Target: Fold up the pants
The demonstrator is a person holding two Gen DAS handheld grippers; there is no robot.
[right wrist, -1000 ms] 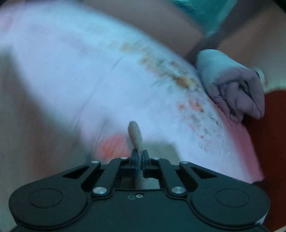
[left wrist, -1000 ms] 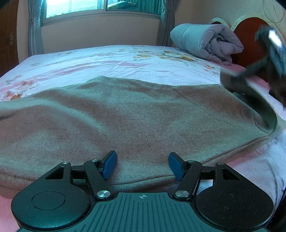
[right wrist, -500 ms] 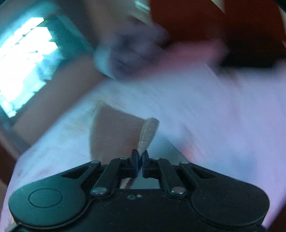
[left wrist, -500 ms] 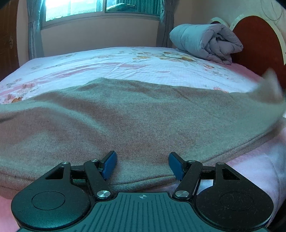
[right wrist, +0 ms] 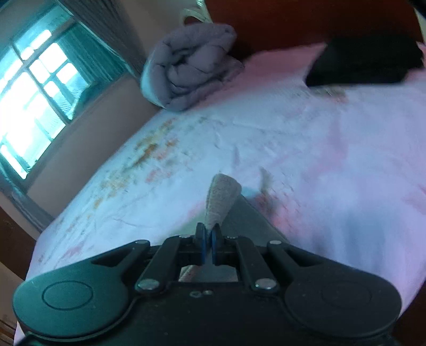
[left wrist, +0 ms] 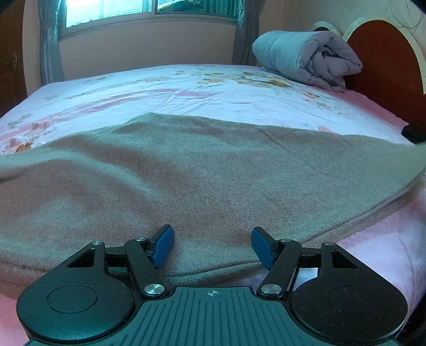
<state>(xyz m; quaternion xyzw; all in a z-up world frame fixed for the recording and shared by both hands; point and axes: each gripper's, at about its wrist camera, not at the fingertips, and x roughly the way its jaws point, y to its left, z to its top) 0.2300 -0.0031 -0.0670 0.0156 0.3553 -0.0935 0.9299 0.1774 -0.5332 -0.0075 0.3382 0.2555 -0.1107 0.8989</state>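
The grey-brown fleece pants [left wrist: 207, 181] lie spread across the near side of the bed, reaching from the left edge to the right edge of the left wrist view. My left gripper [left wrist: 211, 246] is open and empty, its blue pads just above the pants' near hem. My right gripper [right wrist: 209, 239] is shut on a pinched fold of the pants [right wrist: 219, 202], which sticks up between the pads above the sheet. The rest of the pants is hidden below that gripper.
A floral pink and white sheet [left wrist: 186, 90] covers the bed. A rolled grey duvet [left wrist: 306, 58] lies by the red headboard [left wrist: 383, 66]; the duvet also shows in the right wrist view [right wrist: 189, 69]. A black object [right wrist: 364, 64] rests near the headboard. A window [left wrist: 149, 8] is behind.
My right gripper has swung fast with the pants' edge in its grip, out to the far right. The pants' right end now lies stretched flatter. The left gripper has stayed still.
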